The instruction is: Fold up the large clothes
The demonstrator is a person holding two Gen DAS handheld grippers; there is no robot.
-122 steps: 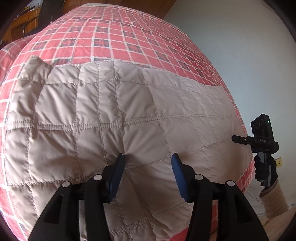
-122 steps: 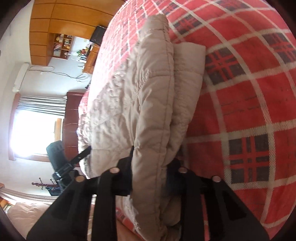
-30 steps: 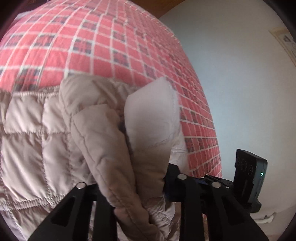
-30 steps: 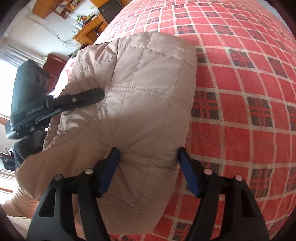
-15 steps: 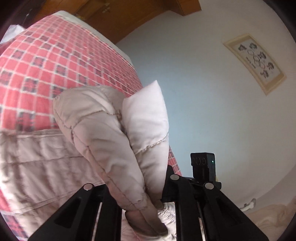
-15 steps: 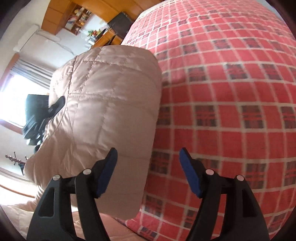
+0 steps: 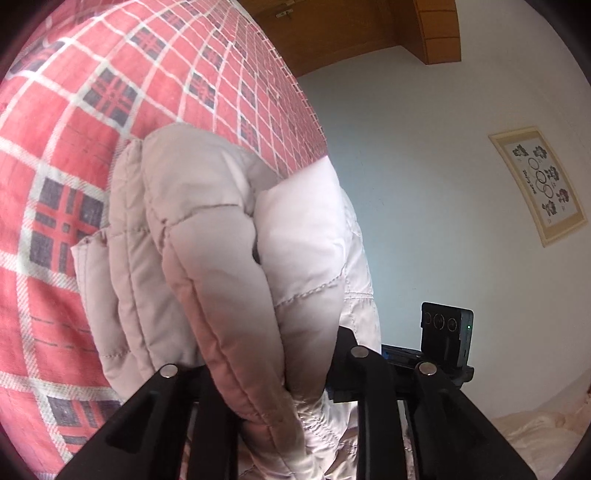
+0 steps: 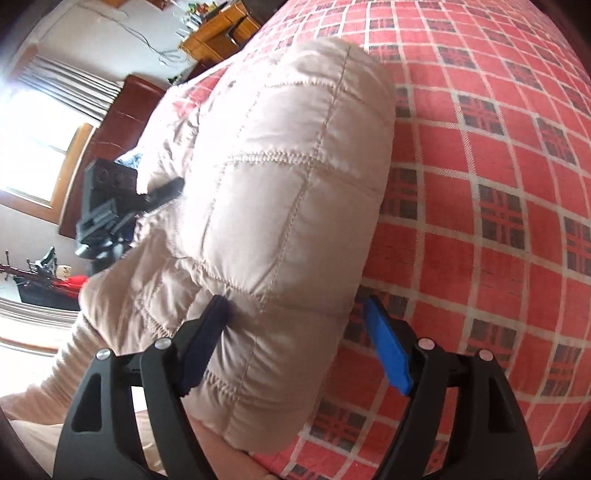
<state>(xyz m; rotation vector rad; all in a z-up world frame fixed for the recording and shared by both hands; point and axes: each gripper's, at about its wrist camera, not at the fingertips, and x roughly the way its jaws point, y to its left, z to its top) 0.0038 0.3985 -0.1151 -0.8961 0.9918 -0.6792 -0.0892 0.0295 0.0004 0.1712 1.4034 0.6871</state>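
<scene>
Left gripper [image 7: 266, 387] first: clamped on a thick bunch of the beige quilted jacket [image 7: 207, 258], several padded layers stacked between the fingers. That's on purpose, I judge: pinching all the layers at one edge keeps the folded stack together while I carry that end. Jacket sits on the red plaid bedspread [image 7: 74, 110], the clamped end lifted off it.

Right gripper [image 8: 295, 332] is released, blue pads spread wide either side of the folded bundle's near end. Left pad [image 8: 207, 336] looks to be touching the fabric; right pad [image 8: 388, 350] stands clear over the bedspread. Reads as straddling the bundle to steady or re-grip it, not holding it.

From the right wrist view the jacket [image 8: 280, 177] is a fat roll-like fold lying on the bed [image 8: 498, 184]; the left gripper's body [image 8: 110, 206] shows at its far end. From the left wrist view the right gripper's housing [image 7: 447, 336] sits just behind the bundle, green LED lit.

Further out: framed picture [image 7: 539, 188] on the pale wall, with flower shapes, linked rings and a line of writing too small to read. Window with curtains [image 8: 48, 122], wooden furniture [image 8: 218, 33] at the back. No brand readable on either gripper.
</scene>
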